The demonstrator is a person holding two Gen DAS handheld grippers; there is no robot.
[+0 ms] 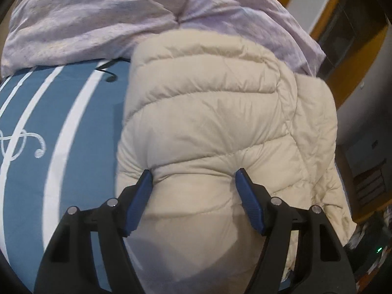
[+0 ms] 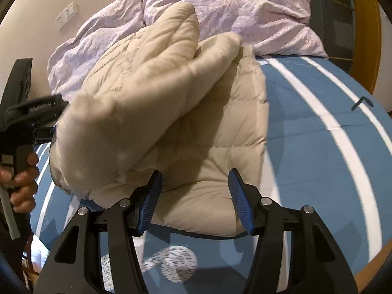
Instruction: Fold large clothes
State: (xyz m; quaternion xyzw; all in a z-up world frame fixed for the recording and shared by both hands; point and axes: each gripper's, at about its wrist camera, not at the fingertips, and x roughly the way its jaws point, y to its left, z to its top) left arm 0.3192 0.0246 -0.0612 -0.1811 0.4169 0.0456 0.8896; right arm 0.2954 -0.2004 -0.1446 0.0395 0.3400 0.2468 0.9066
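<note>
- left tool: black angular arms; blue ribbed pads; round silver screw heads on the joints
- right tool: same black frame, blue pads, silver screws
- hand grips a black-and-grey handle; white printed marking above it

A puffer jacket lay folded over itself on the bed, a rumpled duvet bunched behind it. The right tool hung over the jacket's near edge; the left tool straddled, perhaps touching, a padded fold.
</note>
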